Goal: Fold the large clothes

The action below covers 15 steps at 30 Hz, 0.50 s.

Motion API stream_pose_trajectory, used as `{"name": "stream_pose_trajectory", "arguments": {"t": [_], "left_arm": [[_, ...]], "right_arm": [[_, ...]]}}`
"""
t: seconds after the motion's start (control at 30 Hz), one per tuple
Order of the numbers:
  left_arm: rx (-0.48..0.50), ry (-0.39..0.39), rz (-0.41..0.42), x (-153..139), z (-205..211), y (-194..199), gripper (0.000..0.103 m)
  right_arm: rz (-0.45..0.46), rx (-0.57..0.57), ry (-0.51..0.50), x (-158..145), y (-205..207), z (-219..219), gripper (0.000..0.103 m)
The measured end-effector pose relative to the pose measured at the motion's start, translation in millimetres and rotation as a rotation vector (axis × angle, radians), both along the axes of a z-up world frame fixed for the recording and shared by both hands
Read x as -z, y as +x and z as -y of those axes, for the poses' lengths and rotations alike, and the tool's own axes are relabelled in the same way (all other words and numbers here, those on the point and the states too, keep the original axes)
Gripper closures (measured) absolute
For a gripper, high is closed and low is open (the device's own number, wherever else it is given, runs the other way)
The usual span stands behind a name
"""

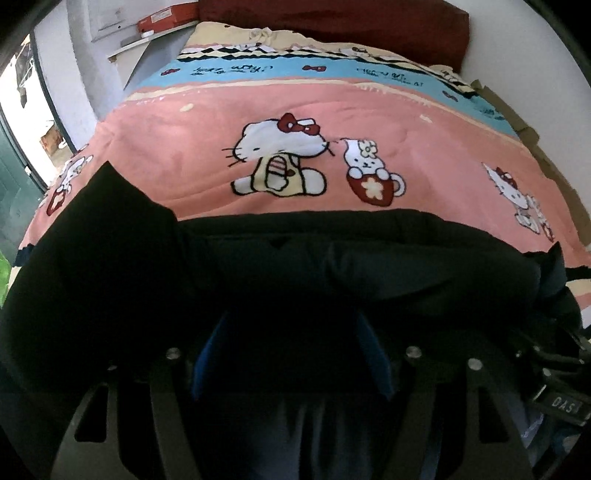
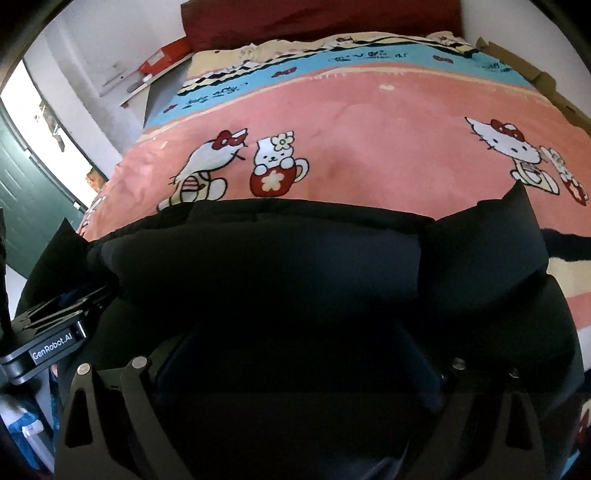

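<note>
A large black padded garment (image 1: pixel 258 266) lies bunched across the near part of a bed and fills the lower half of both views (image 2: pixel 295 266). My left gripper (image 1: pixel 291 354) sits over it; its blue-lined fingers (image 1: pixel 205 354) are spread with dark cloth between and over them, tips hidden. My right gripper (image 2: pixel 295 369) is likewise buried in the black cloth, its fingers (image 2: pixel 170 362) apart and tips hidden. The left gripper's body also shows at the left of the right wrist view (image 2: pixel 55 332). Whether either holds the cloth I cannot tell.
The bed is covered by a pink cartoon-cat blanket (image 1: pixel 332 122) with a blue band at the far end. A dark red headboard (image 1: pixel 332 26) stands behind it. A shelf with a red box (image 1: pixel 162 22) is at the far left, and a green door (image 2: pixel 22 206) stands beside it.
</note>
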<state>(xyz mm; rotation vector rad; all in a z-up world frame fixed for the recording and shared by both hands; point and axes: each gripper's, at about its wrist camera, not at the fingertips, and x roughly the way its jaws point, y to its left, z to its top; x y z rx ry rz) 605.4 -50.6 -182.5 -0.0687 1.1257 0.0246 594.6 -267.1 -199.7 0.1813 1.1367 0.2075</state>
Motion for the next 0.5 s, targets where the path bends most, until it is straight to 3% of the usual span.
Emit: {"name": "stream_pose_trajectory", "arguments": {"t": [0.1,0.2,0.3,0.4,0.5], "left_arm": [[0.015,0.015,-0.008,-7,2,-7,0.035],[0.049,-0.011,0.032,-27,-7,-29,0.036],[0.021,0.027,0.087,-45,-25,-56,0.036],[-0.020,0.073,0.118,-47,-44,-76,0.036],[-0.047,0.086,0.135,-37,-57,-84,0.036]], "right_arm": [[-0.005,0.005,-0.003,0,-2,-1,0.007],[-0.007,-0.002,0.006,-13,-14,1,0.007],[0.034,0.005,0.035,-32,-35,10,0.007],[0.085,-0.001,0.043,-46,-59,22,0.007],[0.086,-0.011,0.027,-40,-71,30,0.007]]}}
